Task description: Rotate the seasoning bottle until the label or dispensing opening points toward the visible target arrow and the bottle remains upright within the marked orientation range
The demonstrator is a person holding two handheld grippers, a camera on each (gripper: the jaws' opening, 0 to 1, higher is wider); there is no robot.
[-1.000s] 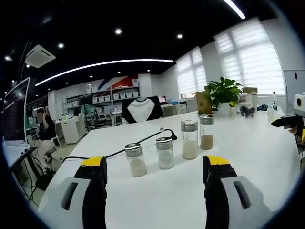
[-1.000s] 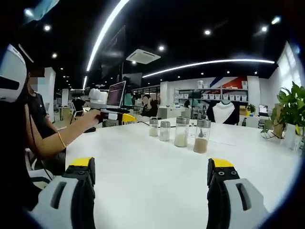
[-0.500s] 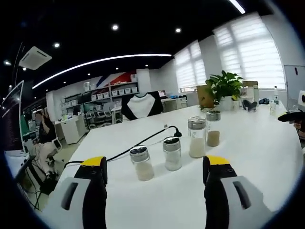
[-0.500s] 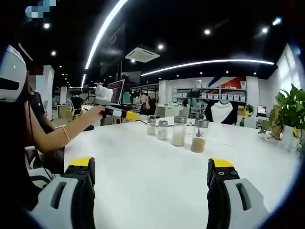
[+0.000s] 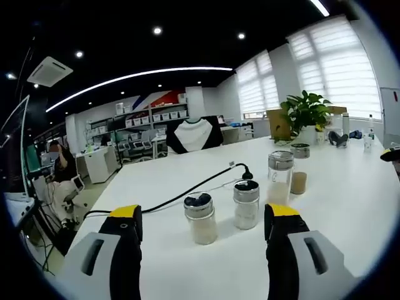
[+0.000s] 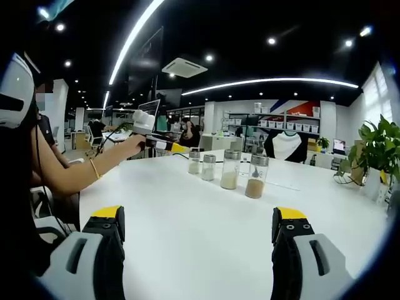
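Both grippers, left (image 5: 203,228) and right (image 6: 197,228), are wide open, so I'd line my left up on the nearest seasoning bottle (image 5: 200,218) standing upright on the table (image 5: 350,187) and squeeze gently.

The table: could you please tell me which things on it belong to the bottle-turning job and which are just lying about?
For the job:
- four seasoning bottles
- left hand-held gripper, open
- right hand-held gripper, open

Just lying about:
- black cable
- potted plant
- table itself
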